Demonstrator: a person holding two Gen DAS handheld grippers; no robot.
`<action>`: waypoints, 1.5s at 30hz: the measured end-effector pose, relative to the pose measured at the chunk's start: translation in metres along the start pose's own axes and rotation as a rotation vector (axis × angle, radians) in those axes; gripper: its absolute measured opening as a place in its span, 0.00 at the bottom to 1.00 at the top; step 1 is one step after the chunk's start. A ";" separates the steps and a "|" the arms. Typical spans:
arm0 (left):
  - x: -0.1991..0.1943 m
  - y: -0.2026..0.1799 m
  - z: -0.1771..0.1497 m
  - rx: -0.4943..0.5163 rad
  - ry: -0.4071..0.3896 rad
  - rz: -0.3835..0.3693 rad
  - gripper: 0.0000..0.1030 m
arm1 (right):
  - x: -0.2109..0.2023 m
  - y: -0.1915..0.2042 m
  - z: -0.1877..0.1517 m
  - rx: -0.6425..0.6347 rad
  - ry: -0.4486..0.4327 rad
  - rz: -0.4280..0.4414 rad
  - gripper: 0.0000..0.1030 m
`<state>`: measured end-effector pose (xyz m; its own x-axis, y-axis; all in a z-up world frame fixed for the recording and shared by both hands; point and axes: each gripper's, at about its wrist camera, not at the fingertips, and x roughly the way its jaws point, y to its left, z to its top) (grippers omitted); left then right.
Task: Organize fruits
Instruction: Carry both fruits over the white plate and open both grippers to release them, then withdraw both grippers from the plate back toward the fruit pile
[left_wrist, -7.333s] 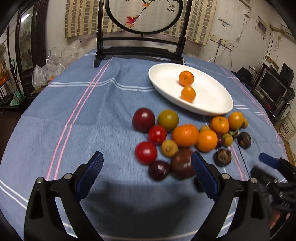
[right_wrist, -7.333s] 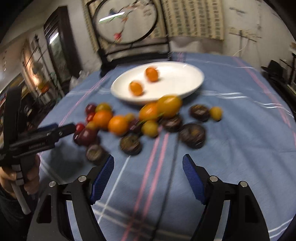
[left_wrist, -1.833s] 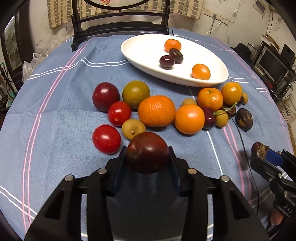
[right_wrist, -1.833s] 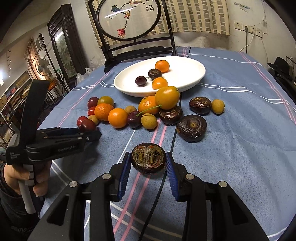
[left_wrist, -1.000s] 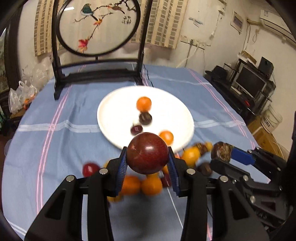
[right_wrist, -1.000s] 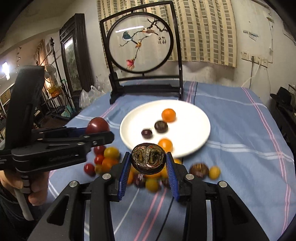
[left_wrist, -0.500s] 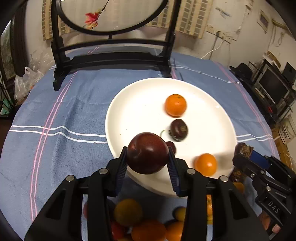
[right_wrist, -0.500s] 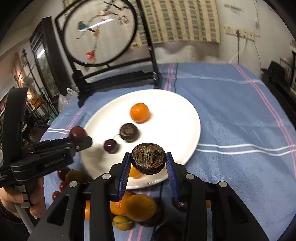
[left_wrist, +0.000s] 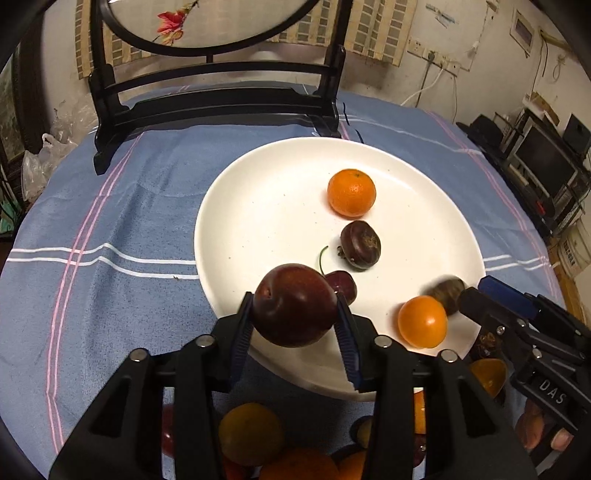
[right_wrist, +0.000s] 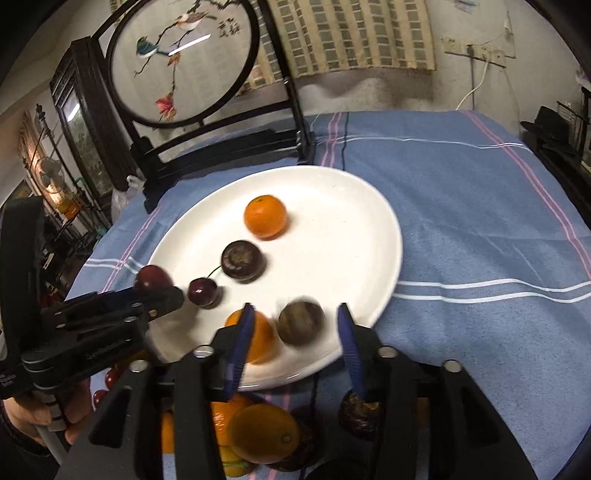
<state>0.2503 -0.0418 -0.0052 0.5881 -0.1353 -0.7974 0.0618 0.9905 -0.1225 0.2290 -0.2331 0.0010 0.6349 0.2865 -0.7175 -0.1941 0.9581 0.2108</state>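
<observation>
My left gripper (left_wrist: 295, 332) is shut on a dark red plum (left_wrist: 295, 304) and holds it over the near rim of the white plate (left_wrist: 258, 206). My right gripper (right_wrist: 295, 341) is open; a dark brown fruit (right_wrist: 301, 323) lies blurred between its fingers on the plate (right_wrist: 332, 199), free of the pads. The plate holds two oranges (left_wrist: 351, 192) (left_wrist: 422, 321), a dark round fruit (left_wrist: 360, 243) and a cherry (left_wrist: 343, 284). The left gripper with the plum (right_wrist: 151, 278) shows at left in the right wrist view.
Loose oranges and dark fruits (left_wrist: 251, 432) lie on the blue striped cloth (left_wrist: 110, 229) just in front of the plate, under both grippers. A black wooden screen stand (left_wrist: 214, 99) stands behind the plate. The right gripper (left_wrist: 517, 325) sits at the plate's right rim.
My right gripper has opened and let go of the dark brown fruit, which now rolls on the plate. My left gripper moved slightly closer to the plate, still holding the plum.
</observation>
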 end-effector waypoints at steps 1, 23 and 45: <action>-0.005 0.000 0.000 -0.006 -0.022 0.002 0.55 | -0.002 -0.001 -0.001 0.001 -0.005 -0.005 0.53; -0.093 0.015 -0.092 0.022 -0.128 0.003 0.84 | -0.070 0.000 -0.082 -0.044 0.008 -0.019 0.57; -0.087 0.040 -0.134 0.020 -0.042 -0.002 0.84 | -0.033 0.001 -0.091 -0.088 0.122 -0.184 0.43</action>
<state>0.0939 0.0068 -0.0201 0.6211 -0.1368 -0.7717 0.0789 0.9906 -0.1120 0.1402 -0.2419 -0.0353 0.5718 0.0993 -0.8144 -0.1511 0.9884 0.0144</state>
